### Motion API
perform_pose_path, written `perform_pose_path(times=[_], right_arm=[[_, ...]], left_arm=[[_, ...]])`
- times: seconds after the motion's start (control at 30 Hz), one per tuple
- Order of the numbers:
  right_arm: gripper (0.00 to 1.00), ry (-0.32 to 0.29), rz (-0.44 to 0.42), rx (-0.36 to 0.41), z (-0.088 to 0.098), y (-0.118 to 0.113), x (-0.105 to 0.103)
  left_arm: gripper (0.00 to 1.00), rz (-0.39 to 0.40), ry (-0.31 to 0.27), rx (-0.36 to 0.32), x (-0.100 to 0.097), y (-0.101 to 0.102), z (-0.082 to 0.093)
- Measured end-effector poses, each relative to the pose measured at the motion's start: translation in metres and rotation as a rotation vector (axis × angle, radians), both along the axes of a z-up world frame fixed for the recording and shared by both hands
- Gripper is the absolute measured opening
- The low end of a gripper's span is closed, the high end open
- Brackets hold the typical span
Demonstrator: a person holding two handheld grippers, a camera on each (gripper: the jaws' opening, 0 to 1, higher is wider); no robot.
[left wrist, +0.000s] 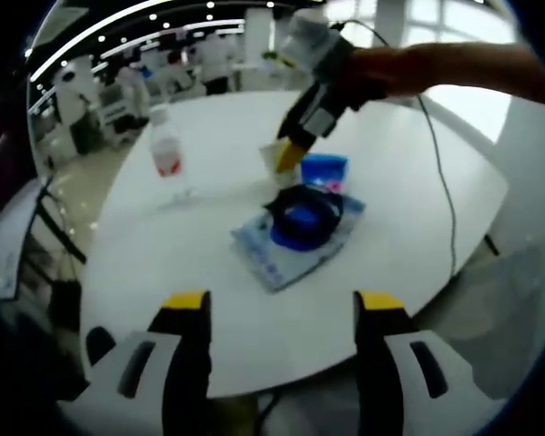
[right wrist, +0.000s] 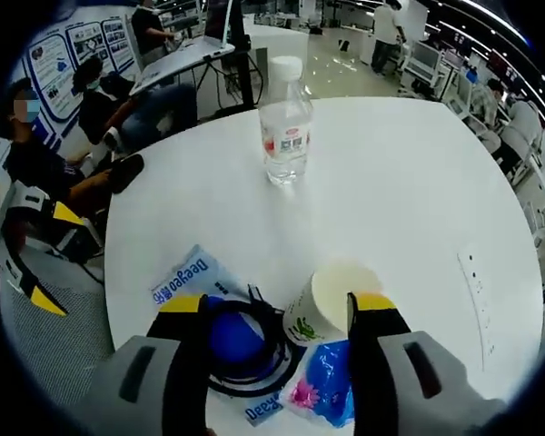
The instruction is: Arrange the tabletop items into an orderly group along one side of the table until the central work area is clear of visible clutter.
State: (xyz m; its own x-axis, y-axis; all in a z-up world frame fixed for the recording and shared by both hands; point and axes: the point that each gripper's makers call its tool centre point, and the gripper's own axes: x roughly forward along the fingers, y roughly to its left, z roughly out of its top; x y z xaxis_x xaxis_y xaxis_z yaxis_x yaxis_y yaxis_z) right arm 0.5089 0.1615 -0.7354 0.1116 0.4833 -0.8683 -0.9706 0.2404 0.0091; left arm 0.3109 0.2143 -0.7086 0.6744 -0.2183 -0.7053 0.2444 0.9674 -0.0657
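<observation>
A paper cup (right wrist: 331,304) stands on the white round table (right wrist: 391,182), between my right gripper's (right wrist: 277,304) open jaws and close against the right one. Beside it lie a blue tissue pack (right wrist: 189,277), a black coiled cable around a blue disc (right wrist: 236,341) and a small blue packet (right wrist: 322,381). A clear water bottle (right wrist: 284,123) stands upright farther off. In the left gripper view the same cluster of tissue pack (left wrist: 282,250), coil (left wrist: 302,216), packet (left wrist: 324,168) and cup (left wrist: 274,156) sits mid-table, with the right gripper (left wrist: 292,150) at the cup. The bottle (left wrist: 166,150) stands to their left. My left gripper (left wrist: 282,304) is open near the table edge and holds nothing.
A thin dark cable (left wrist: 439,173) runs across the table toward its edge. A flat white strip (right wrist: 477,291) lies on the right part of the table. People sit on chairs (right wrist: 64,154) beside the table. Other desks (right wrist: 200,54) stand behind.
</observation>
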Motion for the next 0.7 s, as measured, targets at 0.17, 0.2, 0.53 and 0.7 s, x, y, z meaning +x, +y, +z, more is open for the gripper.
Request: perform_pose_path(times=[0.17, 0.2, 0.53, 0.7], right_arm=[[0.48, -0.006, -0.007, -0.025, -0.010, -0.005, -0.001], [0.45, -0.001, -0.015, -0.027, -0.012, -0.006, -0.001], [0.19, 0.024, -0.086, -0.028, -0.023, -0.017, -0.007], [0.11, 0.003, -0.077, -0.044, -0.024, -0.021, -0.006]], left_arm=[[0.59, 0.002, 0.001, -0.010, 0.000, -0.001, 0.000], [0.58, 0.003, 0.005, -0.014, 0.000, -0.001, -0.001], [0.54, 0.031, -0.011, -0.030, 0.000, 0.003, 0.004], [0.53, 0.033, -0.011, -0.034, 0.001, 0.003, 0.004]])
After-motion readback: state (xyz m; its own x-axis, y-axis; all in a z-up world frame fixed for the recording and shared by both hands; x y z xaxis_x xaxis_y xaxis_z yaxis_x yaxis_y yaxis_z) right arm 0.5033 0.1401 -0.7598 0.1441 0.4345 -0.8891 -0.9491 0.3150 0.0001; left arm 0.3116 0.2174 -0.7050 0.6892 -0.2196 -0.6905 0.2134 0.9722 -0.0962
